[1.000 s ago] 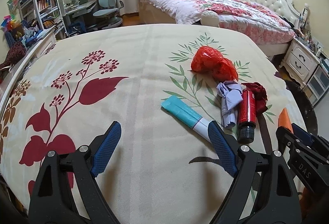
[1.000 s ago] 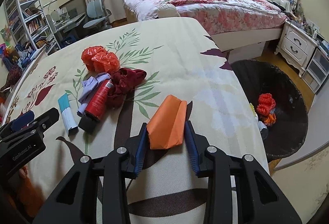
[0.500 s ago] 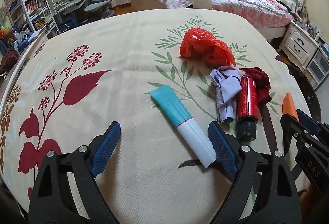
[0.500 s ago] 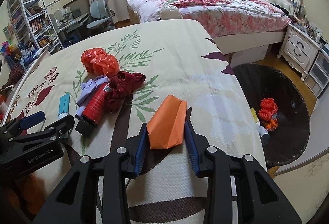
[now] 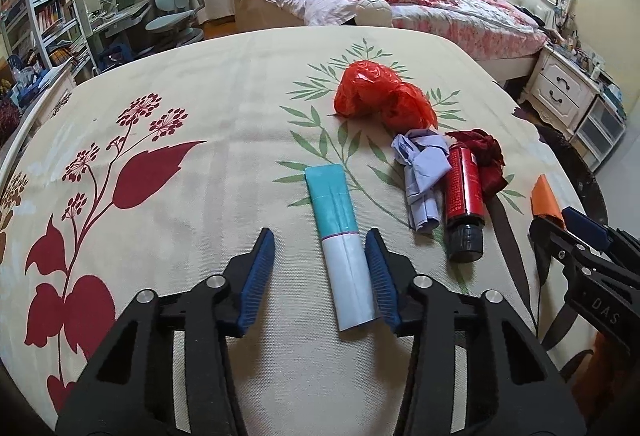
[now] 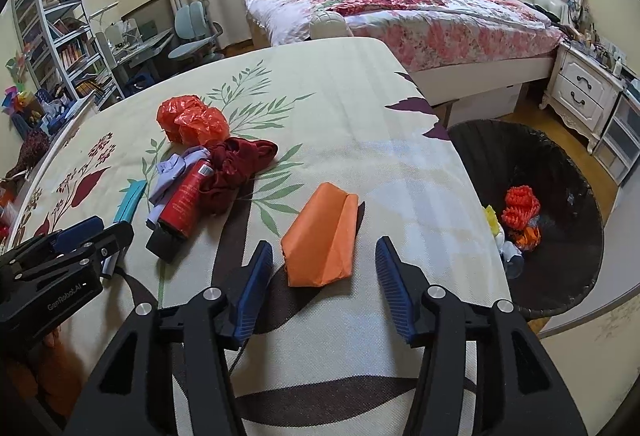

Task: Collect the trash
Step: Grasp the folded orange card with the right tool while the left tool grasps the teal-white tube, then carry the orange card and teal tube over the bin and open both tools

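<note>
Nearest in the left wrist view: left gripper (image 5: pixel 320 268), jaws closing, fingers still apart, tube (image 5: pixel 340 240) lying between them, its white end hard against the 3 o'clock finger, a gap left on the 9 o'clock side. No grip yet.

Nearest in the right wrist view: right gripper (image 6: pixel 324 276), jaws opening, fingers well apart, orange paper (image 6: pixel 322 236) lying loose on the cloth (image 6: pixel 340 108) between them, touched by neither pad.

Further out at 10 o'clock in that view: red bottle (image 6: pixel 186 194), black cap toward the camera, lilac wad (image 6: pixel 172 172) on its far side, dark red cloth wad (image 6: pixel 236 168) touching it at 2 o'clock. Beyond those, red bag (image 6: pixel 192 118), crumpled. At 3 o'clock, off the edge and lower down, bin (image 6: pixel 560 164) with a few scraps already inside.

Step in hand, by the look of it: pick-up of the tube on the left; orange paper let go on the right, short of the bin. Most of the litter still on the cloth.

Next move calls for: closing fully on the tube, lifting clear, carrying over the edge toward 3 o'clock, releasing above the bin. For the right side, a firmer re-grip on the paper, likely lower across its folded ridge.
</note>
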Demonstrator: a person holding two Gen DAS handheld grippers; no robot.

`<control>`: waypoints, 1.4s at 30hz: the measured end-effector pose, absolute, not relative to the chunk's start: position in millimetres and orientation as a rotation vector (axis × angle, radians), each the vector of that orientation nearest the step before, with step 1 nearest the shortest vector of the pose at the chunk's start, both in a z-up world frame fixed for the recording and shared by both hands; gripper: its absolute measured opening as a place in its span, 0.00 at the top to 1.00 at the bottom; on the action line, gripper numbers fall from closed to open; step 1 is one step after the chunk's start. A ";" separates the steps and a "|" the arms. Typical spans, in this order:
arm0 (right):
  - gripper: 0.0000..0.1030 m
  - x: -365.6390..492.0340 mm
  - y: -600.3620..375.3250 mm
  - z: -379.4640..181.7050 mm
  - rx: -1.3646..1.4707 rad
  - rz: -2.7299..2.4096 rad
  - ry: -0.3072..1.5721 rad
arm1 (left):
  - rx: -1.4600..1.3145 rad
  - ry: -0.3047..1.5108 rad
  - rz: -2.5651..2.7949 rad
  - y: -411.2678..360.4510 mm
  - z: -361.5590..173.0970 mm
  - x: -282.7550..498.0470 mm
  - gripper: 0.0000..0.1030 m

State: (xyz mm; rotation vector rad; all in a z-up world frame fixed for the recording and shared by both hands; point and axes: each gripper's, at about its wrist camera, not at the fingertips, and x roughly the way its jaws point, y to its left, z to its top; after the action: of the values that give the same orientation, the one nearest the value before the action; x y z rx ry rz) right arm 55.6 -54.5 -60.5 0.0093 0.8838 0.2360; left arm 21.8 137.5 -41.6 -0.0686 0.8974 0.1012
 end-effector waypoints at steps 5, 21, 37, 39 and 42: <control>0.48 55.9 -55.6 -59.7 0.015 0.230 0.884 | -0.080 0.878 0.074 139.7 -41.3 20.0 0.83; 0.67 55.5 -56.5 -57.4 0.019 0.221 0.875 | -0.119 0.853 0.051 142.7 -34.2 15.7 0.88; 0.68 56.2 -97.3 -28.9 -0.010 0.127 0.767 | -0.095 0.752 -0.052 98.3 2.5 27.0 0.88; 0.68 60.0 -108.3 -28.0 -0.011 0.099 0.760 | -0.084 0.740 -0.076 85.8 4.8 32.5 0.88; 0.68 64.9 -125.6 -27.8 0.004 0.068 0.755 | -0.065 0.730 -0.105 65.9 6.5 42.2 0.88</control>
State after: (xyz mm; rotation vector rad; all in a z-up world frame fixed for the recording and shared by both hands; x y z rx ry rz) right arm 64.9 -125.6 -27.8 0.0038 0.7553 0.0684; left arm 42.2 65.9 6.6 -0.0651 0.7296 -0.1047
